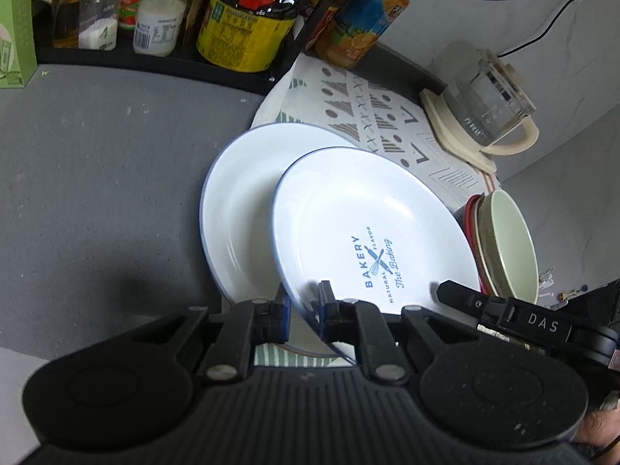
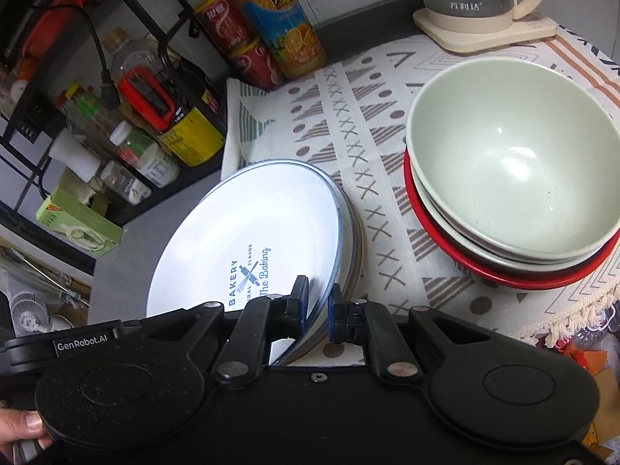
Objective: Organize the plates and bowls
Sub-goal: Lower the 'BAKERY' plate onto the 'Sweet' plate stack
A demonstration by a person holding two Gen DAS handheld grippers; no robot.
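A white plate with a blue rim and "BAKERY" print is tilted above another white plate that lies on the counter. My left gripper is shut on the near rim of the printed plate. My right gripper is shut on the same plate's rim at its right side; one of its fingers shows in the left wrist view. A stack of bowls, pale green on top of a red one, stands on the patterned cloth to the right.
A glass kettle on a cream base stands at the back right. A black rack with sauce bottles and jars runs along the back left. An orange juice bottle and red cans stand beside it. Grey counter lies to the left.
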